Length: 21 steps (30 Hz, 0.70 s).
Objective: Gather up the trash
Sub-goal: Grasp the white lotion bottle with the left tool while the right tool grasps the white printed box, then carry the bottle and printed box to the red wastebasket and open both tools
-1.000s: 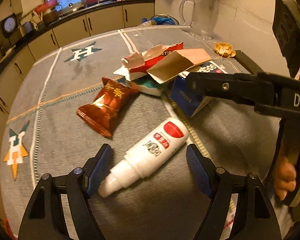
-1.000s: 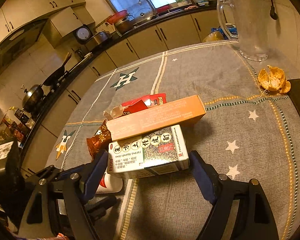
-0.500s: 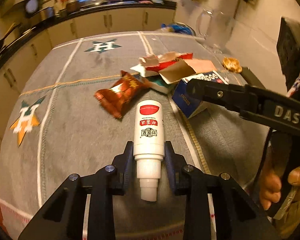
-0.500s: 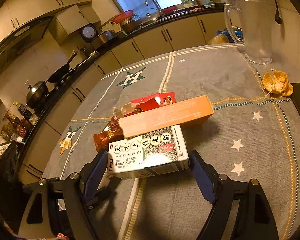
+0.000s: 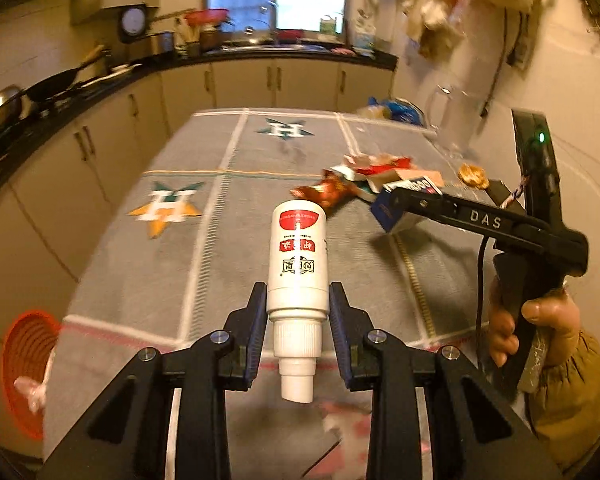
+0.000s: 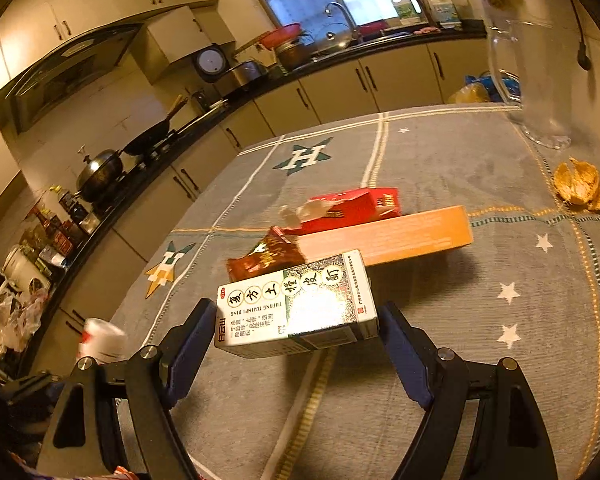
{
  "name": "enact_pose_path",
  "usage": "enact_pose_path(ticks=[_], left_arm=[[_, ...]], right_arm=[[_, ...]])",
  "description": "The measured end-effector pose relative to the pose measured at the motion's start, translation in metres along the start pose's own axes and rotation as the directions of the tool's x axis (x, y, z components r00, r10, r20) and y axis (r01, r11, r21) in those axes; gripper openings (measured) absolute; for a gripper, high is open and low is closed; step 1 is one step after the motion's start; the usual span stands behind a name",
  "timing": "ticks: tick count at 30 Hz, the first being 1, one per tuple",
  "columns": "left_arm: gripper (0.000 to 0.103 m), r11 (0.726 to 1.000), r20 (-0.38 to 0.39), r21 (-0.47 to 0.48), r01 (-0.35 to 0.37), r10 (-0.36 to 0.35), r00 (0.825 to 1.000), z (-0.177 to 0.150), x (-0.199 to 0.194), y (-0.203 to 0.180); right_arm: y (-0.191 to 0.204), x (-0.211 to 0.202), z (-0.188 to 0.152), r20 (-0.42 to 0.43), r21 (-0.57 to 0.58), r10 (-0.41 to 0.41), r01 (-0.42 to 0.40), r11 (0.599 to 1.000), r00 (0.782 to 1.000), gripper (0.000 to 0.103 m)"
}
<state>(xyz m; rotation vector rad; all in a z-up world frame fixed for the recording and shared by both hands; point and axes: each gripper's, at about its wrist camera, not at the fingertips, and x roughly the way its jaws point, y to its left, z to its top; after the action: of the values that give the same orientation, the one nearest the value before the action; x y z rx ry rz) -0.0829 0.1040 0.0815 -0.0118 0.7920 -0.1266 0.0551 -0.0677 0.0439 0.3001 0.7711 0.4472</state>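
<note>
My left gripper (image 5: 298, 304) is shut on a white bottle (image 5: 298, 264) with a red label and holds it above the table's near edge; the bottle also shows blurred in the right wrist view (image 6: 100, 340). My right gripper (image 6: 296, 340) is shut on a white medicine box (image 6: 296, 306) with green print, held just above the cloth. It also shows in the left wrist view (image 5: 404, 204). Behind lie a brown snack wrapper (image 6: 264, 260), an orange carton (image 6: 384, 236) and a torn red box (image 6: 352, 208).
An orange peel (image 6: 578, 184) lies at the right. A clear glass jug (image 6: 536, 80) stands at the far right corner. A red bin (image 5: 24, 364) sits on the floor at the left. The grey star-patterned cloth (image 6: 440, 152) covers the table.
My left gripper closed on the white bottle and lifted it off the cloth toward the near edge. My right gripper holds the medicine box, slightly raised.
</note>
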Motion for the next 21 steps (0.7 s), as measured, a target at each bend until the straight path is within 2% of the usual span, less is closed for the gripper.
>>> enact_pose_path(ticks=[5, 13, 21], left_arm=[[0.029, 0.996, 0.034, -0.075, -0.055, 0.058, 0.998, -0.015, -0.036, 0.037], [0.029, 0.972, 0.093, -0.185, -0.148, 0.167, 0.982, -0.046, -0.082, 0.099], [0.029, 0.946, 0.104, -0.286, -0.155, 0.191, 0.976, -0.078, -0.101, 0.148]], right_arm=[[0.018, 0.002, -0.009, 0.001, -0.063, -0.003, 0.003, 0.998, 1.000, 0.086], [0.046, -0.006, -0.026, -0.017, -0.100, 0.001, -0.003, 0.995, 1.000, 0.086], [0.082, -0.016, -0.058, -0.067, -0.076, 0.055, -0.060, 0.995, 0.996, 0.086]])
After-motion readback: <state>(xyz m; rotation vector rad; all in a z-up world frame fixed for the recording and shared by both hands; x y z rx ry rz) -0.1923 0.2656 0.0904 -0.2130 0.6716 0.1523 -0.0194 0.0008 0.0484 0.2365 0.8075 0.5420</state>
